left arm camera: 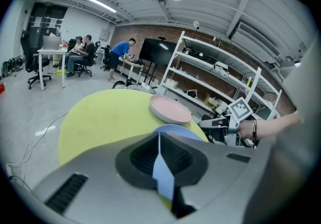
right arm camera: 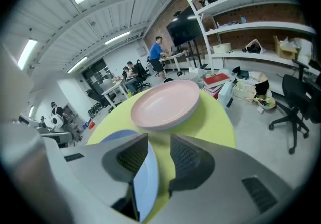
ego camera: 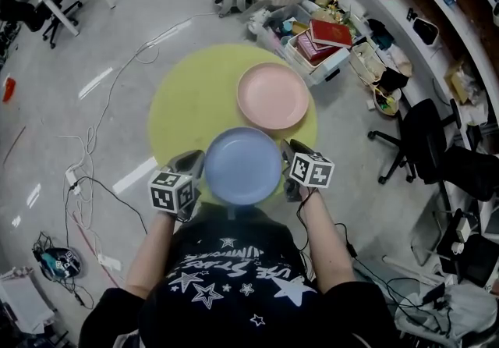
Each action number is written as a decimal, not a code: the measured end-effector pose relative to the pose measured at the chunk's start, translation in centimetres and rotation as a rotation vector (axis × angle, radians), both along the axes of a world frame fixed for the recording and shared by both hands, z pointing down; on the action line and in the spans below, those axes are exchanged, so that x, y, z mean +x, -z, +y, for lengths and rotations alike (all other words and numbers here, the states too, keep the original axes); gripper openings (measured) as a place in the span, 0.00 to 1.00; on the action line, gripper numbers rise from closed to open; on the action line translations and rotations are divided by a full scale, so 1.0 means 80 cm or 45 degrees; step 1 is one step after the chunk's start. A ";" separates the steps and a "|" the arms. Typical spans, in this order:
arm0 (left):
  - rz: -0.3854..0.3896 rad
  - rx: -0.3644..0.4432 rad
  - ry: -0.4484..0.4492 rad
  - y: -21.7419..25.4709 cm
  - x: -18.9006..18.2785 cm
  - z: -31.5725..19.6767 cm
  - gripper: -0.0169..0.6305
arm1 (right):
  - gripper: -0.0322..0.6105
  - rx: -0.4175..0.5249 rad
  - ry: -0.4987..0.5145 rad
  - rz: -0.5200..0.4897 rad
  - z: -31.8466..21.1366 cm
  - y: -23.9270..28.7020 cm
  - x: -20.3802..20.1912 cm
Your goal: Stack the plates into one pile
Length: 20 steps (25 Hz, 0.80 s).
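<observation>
Left gripper (ego camera: 195, 161) clamped tight on left rim of round blue plastic plate (ego camera: 243, 165), just one, at near edge of round yellow-green table (ego camera: 187, 97). Right gripper (ego camera: 287, 156) jaws parted, plate's right rim loose between them. One round pink plate (ego camera: 273, 95) sits farther in on table.

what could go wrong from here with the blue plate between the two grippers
1. The right gripper has its jaws apart around the rim of the blue plate, so only the left gripper clamps it; the plate may sag or slip out.
2. The blue plate is at the near edge of the table; a slip might send it to the floor.
3. The pink plate lies close ahead; a low approach could knock it.
</observation>
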State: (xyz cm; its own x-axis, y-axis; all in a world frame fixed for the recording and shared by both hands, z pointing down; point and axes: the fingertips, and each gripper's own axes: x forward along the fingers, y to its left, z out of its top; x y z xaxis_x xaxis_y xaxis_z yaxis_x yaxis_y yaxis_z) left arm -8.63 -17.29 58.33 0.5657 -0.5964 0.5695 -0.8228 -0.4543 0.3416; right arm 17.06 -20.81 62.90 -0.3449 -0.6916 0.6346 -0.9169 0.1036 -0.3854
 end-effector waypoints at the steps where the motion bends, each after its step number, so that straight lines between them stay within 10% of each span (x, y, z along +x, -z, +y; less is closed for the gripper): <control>1: 0.003 -0.001 -0.002 0.000 -0.002 0.001 0.06 | 0.27 -0.030 0.024 -0.011 0.007 -0.005 -0.007; 20: 0.009 -0.037 -0.052 -0.016 -0.029 0.029 0.06 | 0.34 -0.340 0.140 0.071 0.067 -0.076 -0.048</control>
